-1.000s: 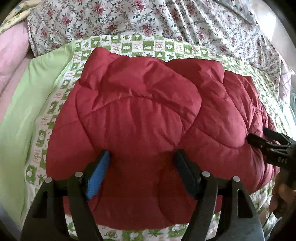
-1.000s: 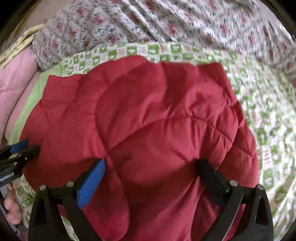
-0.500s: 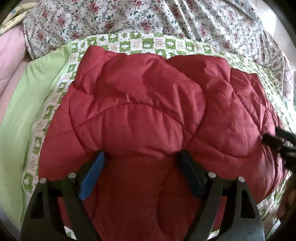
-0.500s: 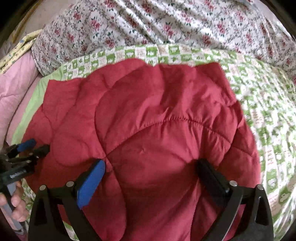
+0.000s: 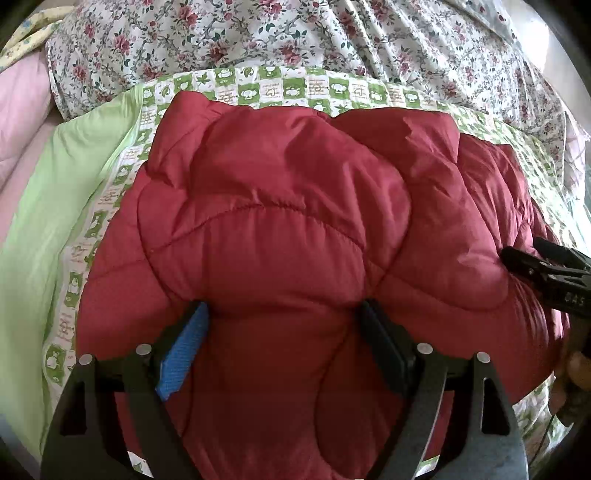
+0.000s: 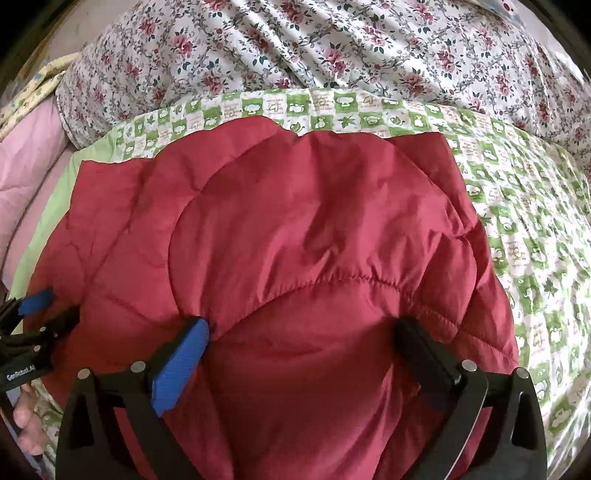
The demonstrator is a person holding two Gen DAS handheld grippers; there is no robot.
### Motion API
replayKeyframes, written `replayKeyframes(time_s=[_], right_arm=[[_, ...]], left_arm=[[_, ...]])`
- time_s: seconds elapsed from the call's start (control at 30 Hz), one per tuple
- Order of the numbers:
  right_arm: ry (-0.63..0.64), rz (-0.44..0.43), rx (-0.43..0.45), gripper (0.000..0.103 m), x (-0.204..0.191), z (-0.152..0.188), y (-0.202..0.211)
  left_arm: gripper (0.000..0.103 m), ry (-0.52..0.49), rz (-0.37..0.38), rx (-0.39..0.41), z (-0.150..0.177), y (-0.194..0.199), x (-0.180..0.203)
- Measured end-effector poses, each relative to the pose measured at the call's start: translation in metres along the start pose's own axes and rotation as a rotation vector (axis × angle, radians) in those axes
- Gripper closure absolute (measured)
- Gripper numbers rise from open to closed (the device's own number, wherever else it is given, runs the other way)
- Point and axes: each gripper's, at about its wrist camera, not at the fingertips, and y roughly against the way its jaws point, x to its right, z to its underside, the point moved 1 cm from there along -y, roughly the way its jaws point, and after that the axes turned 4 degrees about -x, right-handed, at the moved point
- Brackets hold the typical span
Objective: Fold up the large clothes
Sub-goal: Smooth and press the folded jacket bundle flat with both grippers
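Both claws stand wide, pads sunk into the puffy red jacket: the left claw (image 5: 284, 343) has just been opening, jacket (image 5: 280, 229) bulging between its fingers; the right claw (image 6: 306, 354) likewise straddles padding. Under the jacket lies a green quilt (image 6: 517, 206); farther off, a floral sheet (image 5: 295, 33).

red jacket (image 5: 295, 229): quilted, slight sheen | green checked sheet (image 6: 517, 221): matt cloth
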Motion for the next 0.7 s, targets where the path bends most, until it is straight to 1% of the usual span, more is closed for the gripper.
replayKeyframes(time_s=[0.27, 0.47, 0.5, 0.57, 0.63, 0.67, 0.7], right_arm=[[-0.008, 0.000, 0.008, 0.000, 0.002, 0.000, -0.005], [-0.016, 0.015, 0.017, 0.000, 0.000, 0.001, -0.005], [-0.021, 0.022, 0.022, 0.001, -0.001, 0.001, 0.000], [-0.029, 0.019, 0.069, 0.003, -0.004, 0.008, 0.020], [-0.029, 0.022, 0.104, 0.003, -0.008, 0.017, 0.039], [-0.034, 0.021, 0.108, 0.003, -0.007, 0.022, 0.044], [-0.041, 0.016, 0.094, 0.003, -0.007, 0.027, 0.045]], left_arm=[[0.018, -0.003, -0.004, 0.003, -0.001, 0.000, 0.000], [0.013, 0.006, 0.013, -0.011, -0.008, -0.007, -0.001], [0.012, 0.007, 0.015, -0.016, -0.011, -0.008, -0.001], [0.011, 0.006, 0.015, -0.021, -0.014, -0.009, 0.000], [0.011, 0.008, 0.015, -0.023, -0.014, -0.010, 0.001], [0.011, 0.007, 0.013, -0.022, -0.014, -0.010, 0.001], [0.011, 0.007, 0.012, -0.020, -0.014, -0.010, 0.001]])
